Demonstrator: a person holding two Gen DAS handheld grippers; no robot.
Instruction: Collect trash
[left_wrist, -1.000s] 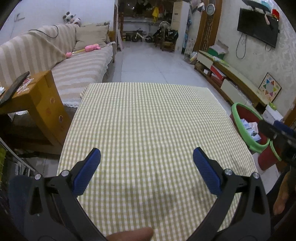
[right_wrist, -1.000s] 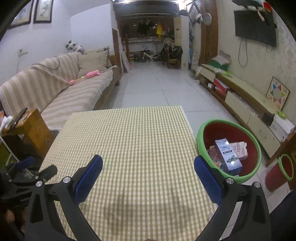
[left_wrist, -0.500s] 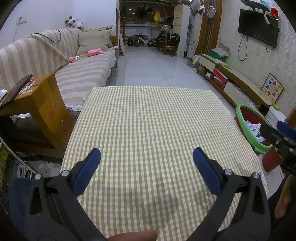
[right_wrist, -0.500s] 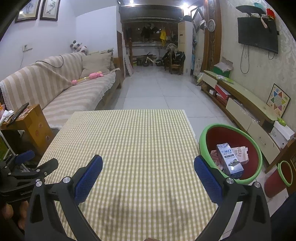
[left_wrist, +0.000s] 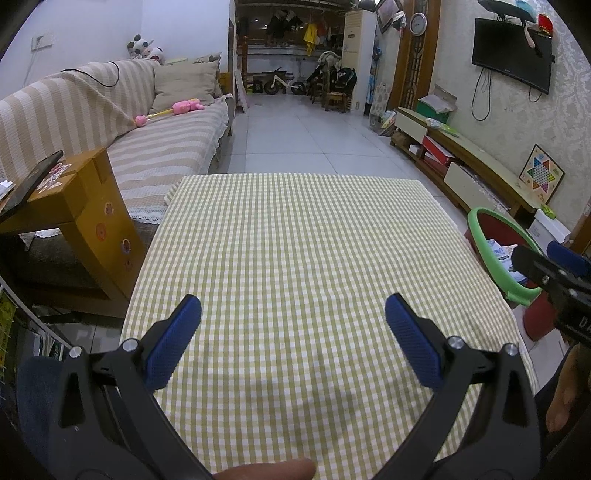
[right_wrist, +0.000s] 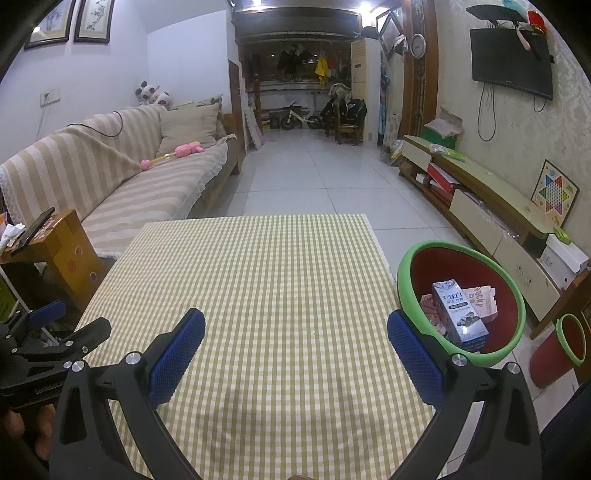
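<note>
A red bin with a green rim (right_wrist: 511, 288) stands on the floor just right of the checked table (right_wrist: 280, 280). Inside it lie a blue-and-white milk carton (right_wrist: 458, 314) and a pink-and-white snack box (right_wrist: 482, 301). The same bin (left_wrist: 491, 236) shows at the right edge of the left wrist view. My left gripper (left_wrist: 293, 339) hovers open over the near part of the tablecloth (left_wrist: 295, 258), nothing between its blue pads. My right gripper (right_wrist: 295, 345) is open too, its right pad close to the bin's rim. No trash shows on the cloth.
A striped sofa (left_wrist: 110, 122) and a wooden side table (left_wrist: 70, 206) stand left of the table. A low TV cabinet (right_wrist: 498, 206) runs along the right wall. A second small red bin (right_wrist: 557, 350) sits at the far right. Tiled floor (right_wrist: 317, 173) stretches beyond.
Both views have tilted upward a little, so more of the room shows beyond the table. Both grippers stay open; the bin's contents have not moved.
</note>
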